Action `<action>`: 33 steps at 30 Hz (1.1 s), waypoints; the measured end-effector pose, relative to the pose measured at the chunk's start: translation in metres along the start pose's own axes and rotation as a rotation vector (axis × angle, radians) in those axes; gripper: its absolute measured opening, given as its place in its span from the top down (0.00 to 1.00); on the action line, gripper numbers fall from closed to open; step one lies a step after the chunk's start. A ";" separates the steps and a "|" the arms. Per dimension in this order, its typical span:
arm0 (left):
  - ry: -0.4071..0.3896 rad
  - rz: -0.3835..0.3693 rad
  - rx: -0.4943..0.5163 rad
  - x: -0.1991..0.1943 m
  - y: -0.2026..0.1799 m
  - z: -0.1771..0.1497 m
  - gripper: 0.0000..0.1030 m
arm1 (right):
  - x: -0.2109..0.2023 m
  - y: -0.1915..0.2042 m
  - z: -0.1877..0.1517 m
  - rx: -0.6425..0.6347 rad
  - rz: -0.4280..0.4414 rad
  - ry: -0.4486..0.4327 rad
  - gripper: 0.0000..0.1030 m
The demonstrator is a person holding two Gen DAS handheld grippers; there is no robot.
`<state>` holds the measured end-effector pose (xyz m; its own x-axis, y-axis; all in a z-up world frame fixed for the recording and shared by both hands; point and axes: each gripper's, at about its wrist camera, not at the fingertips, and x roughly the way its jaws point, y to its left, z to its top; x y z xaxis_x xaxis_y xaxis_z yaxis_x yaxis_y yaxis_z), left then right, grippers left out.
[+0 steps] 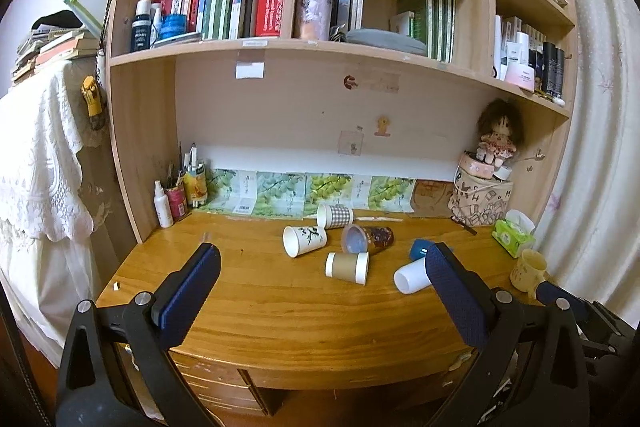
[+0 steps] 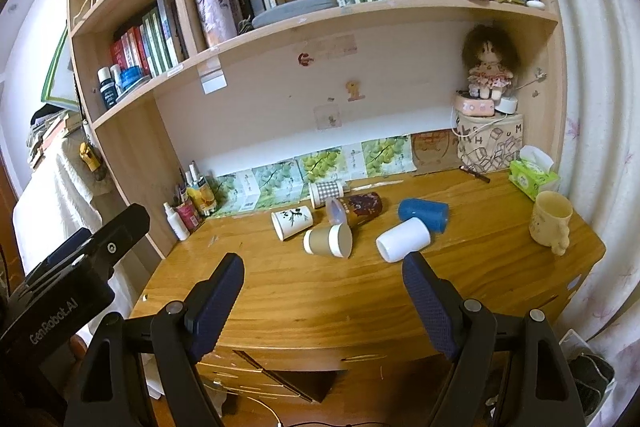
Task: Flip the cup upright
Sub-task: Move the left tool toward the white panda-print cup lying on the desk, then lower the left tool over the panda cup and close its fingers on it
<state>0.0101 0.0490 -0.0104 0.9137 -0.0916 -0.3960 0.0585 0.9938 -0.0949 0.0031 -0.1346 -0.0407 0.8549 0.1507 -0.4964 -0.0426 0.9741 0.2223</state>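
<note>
Several cups lie on their sides on the wooden desk (image 1: 280,307): a plain white cup (image 1: 412,277) (image 2: 403,239), a blue cup (image 1: 420,248) (image 2: 424,213), a tan paper cup (image 1: 347,267) (image 2: 328,241), a white cup with a branch print (image 1: 304,240) (image 2: 292,222), a dark patterned cup (image 1: 368,238) (image 2: 356,207) and a checked cup (image 1: 335,215) (image 2: 326,193). My left gripper (image 1: 324,267) is open and empty, above the desk's front edge. My right gripper (image 2: 324,279) is open and empty, near the front edge too.
A cream mug (image 1: 528,270) (image 2: 550,221) stands upright at the desk's right edge beside a green tissue pack (image 2: 532,179). Bottles and a pen holder (image 1: 176,199) stand at the back left. A box with a doll (image 2: 490,143) stands at the back right. Shelves hang above.
</note>
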 end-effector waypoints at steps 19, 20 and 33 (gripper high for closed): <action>0.131 -0.097 -0.028 0.034 0.016 -0.001 0.01 | 0.016 0.025 -0.010 -0.005 -0.040 0.079 0.20; 0.142 -0.095 -0.030 0.038 0.016 0.000 0.01 | 0.017 0.025 -0.009 -0.007 -0.038 0.083 0.20; 0.253 -0.017 -0.045 0.104 0.004 0.012 0.01 | 0.073 0.008 0.019 -0.053 0.038 0.150 0.20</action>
<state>0.1103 0.0442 -0.0412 0.7829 -0.1266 -0.6092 0.0495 0.9886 -0.1418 0.0747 -0.1192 -0.0594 0.7654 0.2069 -0.6094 -0.1035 0.9742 0.2007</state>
